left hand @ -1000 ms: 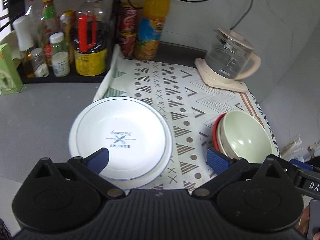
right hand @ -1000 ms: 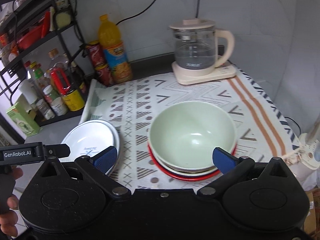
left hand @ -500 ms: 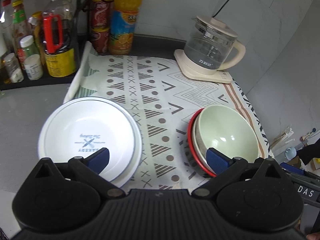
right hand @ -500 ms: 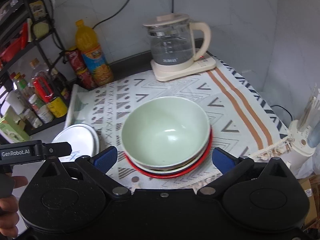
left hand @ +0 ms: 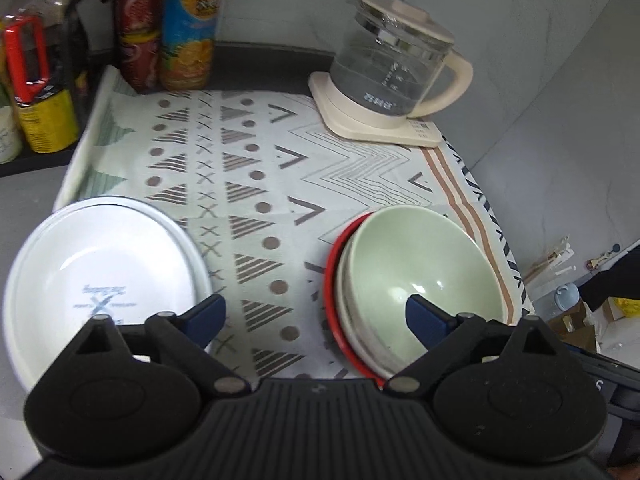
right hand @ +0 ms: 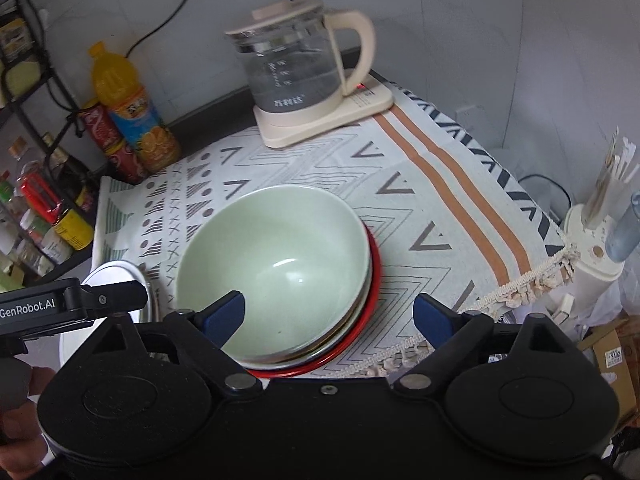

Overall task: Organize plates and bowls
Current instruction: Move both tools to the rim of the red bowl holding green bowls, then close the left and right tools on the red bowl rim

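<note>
Two stacks: one green bowl (right hand: 276, 256) topping a red plate (right hand: 370, 304), and white plates (left hand: 100, 276). My left gripper (left hand: 316, 316) and right gripper (right hand: 332, 316) gape, holding nothing.

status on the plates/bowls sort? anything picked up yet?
Partly done by the look of it: the green bowl already sits on a stack ending in a red plate, and the white plates are piled at the cloth's left edge. Nothing is in hand: the left claw and right claw are both open and empty. Still to do: whatever regrouping of the two stacks remains.
</note>
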Demonstrator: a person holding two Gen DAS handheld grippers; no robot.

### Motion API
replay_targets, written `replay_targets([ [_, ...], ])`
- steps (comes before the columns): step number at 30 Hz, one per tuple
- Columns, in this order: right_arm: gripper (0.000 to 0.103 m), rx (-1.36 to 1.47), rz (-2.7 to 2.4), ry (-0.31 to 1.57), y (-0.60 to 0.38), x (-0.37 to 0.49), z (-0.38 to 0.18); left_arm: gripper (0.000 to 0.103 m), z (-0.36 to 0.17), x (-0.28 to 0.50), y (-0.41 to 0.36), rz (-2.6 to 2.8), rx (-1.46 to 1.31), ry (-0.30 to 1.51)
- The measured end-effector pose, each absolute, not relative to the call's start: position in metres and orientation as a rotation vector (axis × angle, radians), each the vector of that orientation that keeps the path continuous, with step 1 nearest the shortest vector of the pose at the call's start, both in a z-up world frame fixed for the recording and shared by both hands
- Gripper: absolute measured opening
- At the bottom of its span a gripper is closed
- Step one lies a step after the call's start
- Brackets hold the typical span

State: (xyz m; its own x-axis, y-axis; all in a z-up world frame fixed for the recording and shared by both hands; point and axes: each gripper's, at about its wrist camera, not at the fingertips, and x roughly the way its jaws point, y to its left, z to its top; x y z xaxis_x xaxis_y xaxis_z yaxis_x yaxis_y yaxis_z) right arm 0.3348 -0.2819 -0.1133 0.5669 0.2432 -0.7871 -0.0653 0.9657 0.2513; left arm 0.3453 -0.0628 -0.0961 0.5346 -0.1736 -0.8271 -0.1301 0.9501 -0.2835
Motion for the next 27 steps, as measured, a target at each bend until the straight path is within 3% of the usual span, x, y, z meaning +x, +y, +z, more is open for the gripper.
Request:
replay_targets([
  [6,0.088,0.219,0.171,0.994,-0.286,0.355,-0.126,0.08,-0.115,0.371,-0.075,-0.048,-0.325,1.072],
  [18,0.073,0.286,0.151,1.114,-0.292,0.389,-0.161,0.051,-0.151,0.406,-0.079,-0.082,-0.357,1.206],
  [24,0.06,0.329,0.166,1.159,-0.294,0.398,-0.173,0.033,-0.161,0.414,-0.079,-0.097,-0.408,1.254],
  [27,0.044,0.344,0.184,1.186,-0.293,0.401,-0.18,0.029,-0.162,0.415,-0.08,-0.1,-0.392,1.242],
])
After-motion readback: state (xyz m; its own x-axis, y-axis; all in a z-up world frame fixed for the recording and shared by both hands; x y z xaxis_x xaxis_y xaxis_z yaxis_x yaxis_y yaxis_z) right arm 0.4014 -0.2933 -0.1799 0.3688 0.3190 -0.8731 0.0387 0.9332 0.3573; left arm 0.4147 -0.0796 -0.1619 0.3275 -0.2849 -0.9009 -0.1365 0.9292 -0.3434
